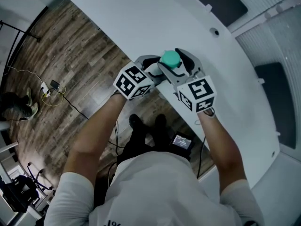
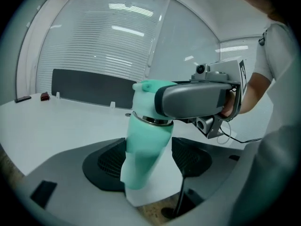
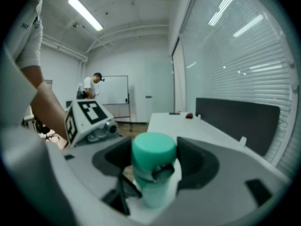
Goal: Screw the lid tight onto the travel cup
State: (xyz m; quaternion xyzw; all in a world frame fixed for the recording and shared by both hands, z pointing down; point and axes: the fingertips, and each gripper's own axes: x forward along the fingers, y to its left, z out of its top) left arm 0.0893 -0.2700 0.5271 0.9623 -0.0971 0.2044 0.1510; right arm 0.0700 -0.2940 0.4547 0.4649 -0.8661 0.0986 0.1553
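Observation:
A teal travel cup (image 2: 143,149) stands at the near edge of the white table (image 1: 141,22), leaning in the left gripper view. My left gripper (image 2: 146,161) is shut on the cup's body, with a dark pad against each side. The teal lid (image 3: 154,149) sits on top above a metal ring. My right gripper (image 3: 154,163) is shut on the lid from the opposite side, and its grey jaw covers the lid in the left gripper view. In the head view the lid (image 1: 170,59) shows between the left gripper (image 1: 153,70) and the right gripper (image 1: 178,64).
The table (image 3: 174,121) runs away from me with a cable hole (image 1: 214,31) and a dark panel (image 2: 94,88) along its far side. Small items (image 2: 44,96) lie at its far end. Wood floor with cables (image 1: 51,91) lies below. A person (image 3: 89,86) stands far off.

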